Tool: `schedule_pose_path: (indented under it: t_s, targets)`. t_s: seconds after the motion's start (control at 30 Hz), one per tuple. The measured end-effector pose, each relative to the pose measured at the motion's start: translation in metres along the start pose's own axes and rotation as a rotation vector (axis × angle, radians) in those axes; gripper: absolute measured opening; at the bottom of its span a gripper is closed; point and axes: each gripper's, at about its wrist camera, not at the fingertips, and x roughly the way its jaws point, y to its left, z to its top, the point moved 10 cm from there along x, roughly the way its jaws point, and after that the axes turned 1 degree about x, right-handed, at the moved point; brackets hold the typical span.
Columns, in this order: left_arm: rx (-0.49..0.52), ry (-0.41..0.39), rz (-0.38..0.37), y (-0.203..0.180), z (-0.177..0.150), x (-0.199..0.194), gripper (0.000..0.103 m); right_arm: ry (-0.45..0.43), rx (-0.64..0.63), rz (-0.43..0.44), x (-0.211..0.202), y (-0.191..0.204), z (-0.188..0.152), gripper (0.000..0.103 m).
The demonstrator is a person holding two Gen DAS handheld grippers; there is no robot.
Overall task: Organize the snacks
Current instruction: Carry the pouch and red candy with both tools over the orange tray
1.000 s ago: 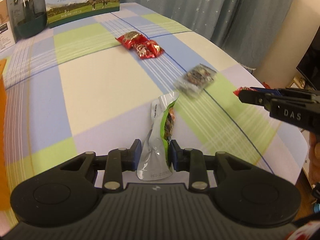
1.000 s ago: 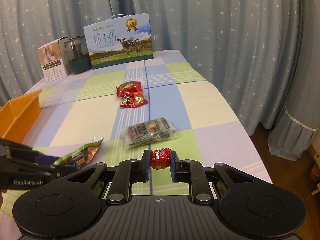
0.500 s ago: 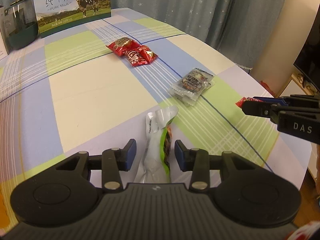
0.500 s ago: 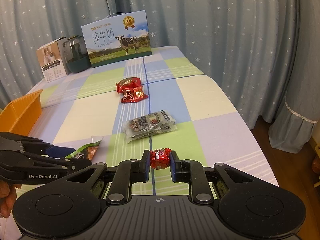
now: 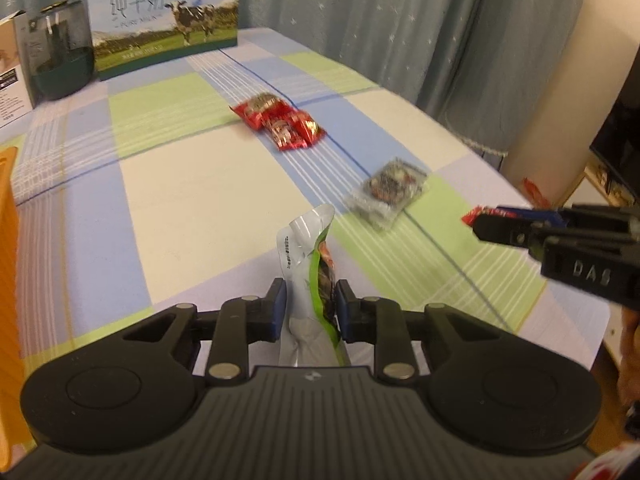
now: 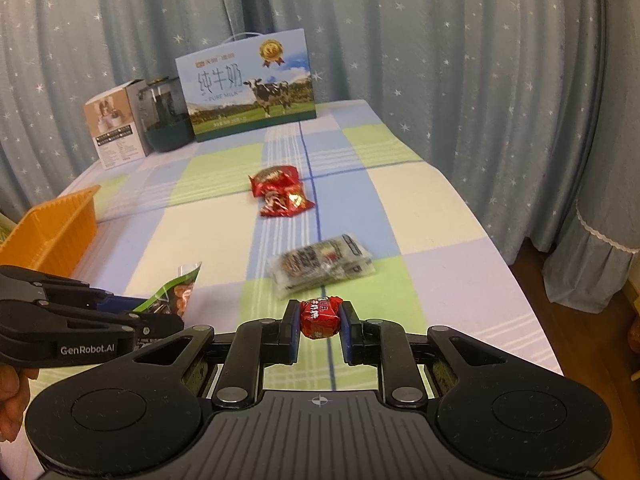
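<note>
A green and silver snack pouch [image 5: 304,248] stands upright between the pads of my left gripper [image 5: 308,308], whose jaws are closing and press on its lower part. From the right wrist view the pouch [image 6: 176,292] sticks out of the left gripper [image 6: 160,322] above the checked tablecloth. My right gripper [image 6: 320,318] is shut on a small red wrapped candy [image 6: 319,314] and hovers over the cloth's near right. In the left wrist view that gripper [image 5: 476,222] enters from the right with the candy [image 5: 474,213] at its tip.
Two red snack packets [image 6: 280,192] lie mid-table, and a clear packet [image 6: 322,264] sits nearer. An orange basket [image 6: 52,228] stands at the left edge. A milk gift box [image 6: 248,84], a dark jar and a small carton line the back. Curtains hang behind.
The left jaws opened around the pouch half a second ago and have closed on it again; the pouch now stands more upright. The right gripper keeps still with its candy.
</note>
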Motion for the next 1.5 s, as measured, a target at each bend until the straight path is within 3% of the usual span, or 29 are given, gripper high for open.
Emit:
schedule_pose_path:
  t_s: [0.5,0.97,1.5]
  targets:
    - [-0.083,-0.115,0.076,0.035,0.039,-0.11,0.023,-0.064,-0.042,0.082,-0.049,0.071,0.059,0.02]
    - [-0.203,-0.138,0.203,0.101,0.011,-0.19,0.023,-0.052,-0.085,0.221,-0.067,0.175,0.068,0.02]
    - [-0.312,-0.146,0.312,0.173,-0.027,-0.24,0.023,-0.011,-0.169,0.338,-0.051,0.27,0.055,0.02]
